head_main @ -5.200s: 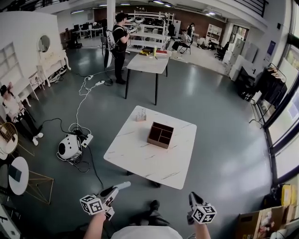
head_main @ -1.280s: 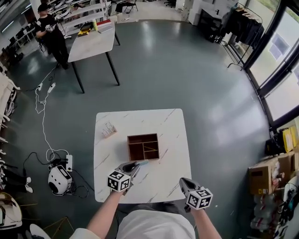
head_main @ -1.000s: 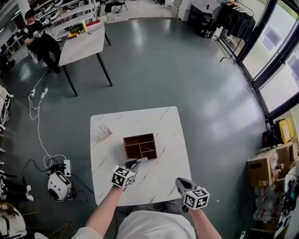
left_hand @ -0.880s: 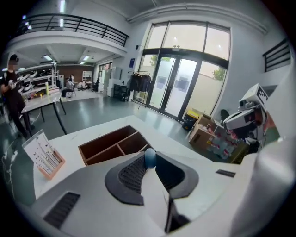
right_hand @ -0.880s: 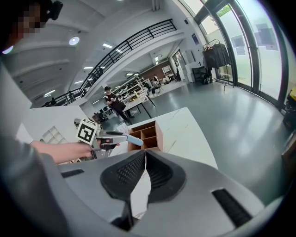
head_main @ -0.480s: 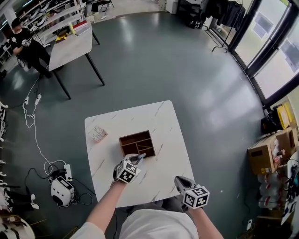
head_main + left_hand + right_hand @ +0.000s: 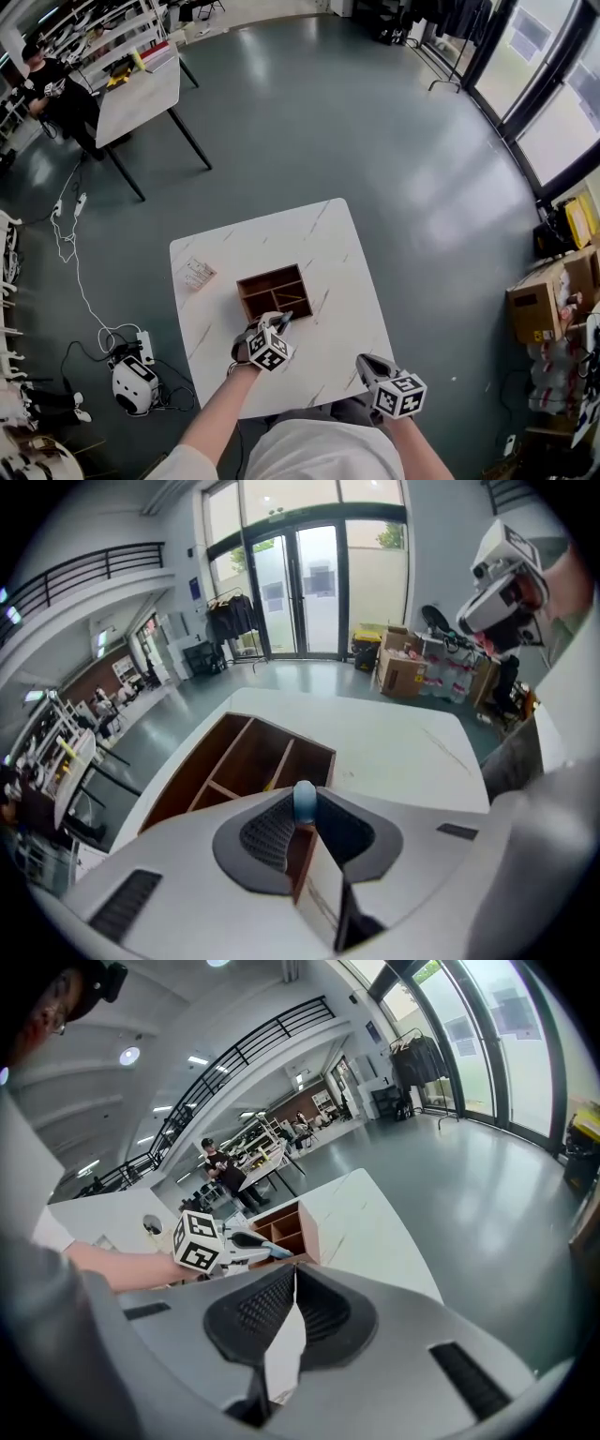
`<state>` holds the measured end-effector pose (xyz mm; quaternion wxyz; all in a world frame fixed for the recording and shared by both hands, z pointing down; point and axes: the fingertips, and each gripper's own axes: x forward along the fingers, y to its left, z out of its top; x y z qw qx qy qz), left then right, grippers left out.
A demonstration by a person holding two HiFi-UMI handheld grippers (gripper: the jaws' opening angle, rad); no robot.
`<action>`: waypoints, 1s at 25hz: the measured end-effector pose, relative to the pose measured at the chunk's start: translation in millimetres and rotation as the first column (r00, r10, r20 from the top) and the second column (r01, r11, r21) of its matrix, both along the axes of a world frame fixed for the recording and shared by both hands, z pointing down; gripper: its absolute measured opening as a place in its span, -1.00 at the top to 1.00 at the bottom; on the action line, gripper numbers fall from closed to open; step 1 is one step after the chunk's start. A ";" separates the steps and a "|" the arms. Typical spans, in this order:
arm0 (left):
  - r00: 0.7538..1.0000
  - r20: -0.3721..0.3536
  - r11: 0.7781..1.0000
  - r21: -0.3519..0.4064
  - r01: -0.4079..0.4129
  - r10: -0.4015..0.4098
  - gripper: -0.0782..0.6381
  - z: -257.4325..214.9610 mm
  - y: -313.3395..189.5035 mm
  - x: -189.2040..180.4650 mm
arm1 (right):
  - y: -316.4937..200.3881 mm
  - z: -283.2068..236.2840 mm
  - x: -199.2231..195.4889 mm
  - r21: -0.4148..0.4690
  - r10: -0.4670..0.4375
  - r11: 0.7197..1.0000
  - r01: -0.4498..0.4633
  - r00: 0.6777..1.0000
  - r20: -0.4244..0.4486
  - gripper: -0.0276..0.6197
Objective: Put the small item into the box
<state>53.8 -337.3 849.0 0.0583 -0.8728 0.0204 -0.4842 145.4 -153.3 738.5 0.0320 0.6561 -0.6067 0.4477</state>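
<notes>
A brown wooden box [image 7: 274, 292] with several compartments stands in the middle of the white marble table [image 7: 328, 244]. My left gripper [image 7: 284, 320] hovers at the box's near edge, shut on a small light-blue item [image 7: 304, 800] pinched at its fingertips. In the left gripper view the box [image 7: 239, 766] lies just beyond and below the item. My right gripper [image 7: 366, 364] hangs over the table's near right edge, shut with nothing in it. The right gripper view shows its pads meeting [image 7: 292, 1274], with the left gripper [image 7: 253, 1243] and the box [image 7: 286, 1230] ahead.
A small pale packet [image 7: 197, 273] lies on the table left of the box. On the floor to the left are a round white device [image 7: 133, 384] and cables. A second table [image 7: 141, 89] with a person [image 7: 56, 89] stands far left; cardboard boxes [image 7: 553, 300] at right.
My left gripper has moved forward over the table, with the blue item in it, up to the box's near edge. The right gripper stays near the table's front edge.
</notes>
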 end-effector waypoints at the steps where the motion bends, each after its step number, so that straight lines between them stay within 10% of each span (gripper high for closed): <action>1: 0.999 0.021 0.999 0.032 -0.027 0.026 0.58 3.9 1.1 1.1 | -0.7 1.3 1.4 0.001 0.000 1.000 0.000 1.000 0.004 0.83; 25: 0.988 0.105 0.987 0.098 -0.127 0.117 0.43 23.6 18.2 12.4 | 5.6 22.9 9.8 -0.038 -0.001 0.999 0.003 0.998 0.058 0.83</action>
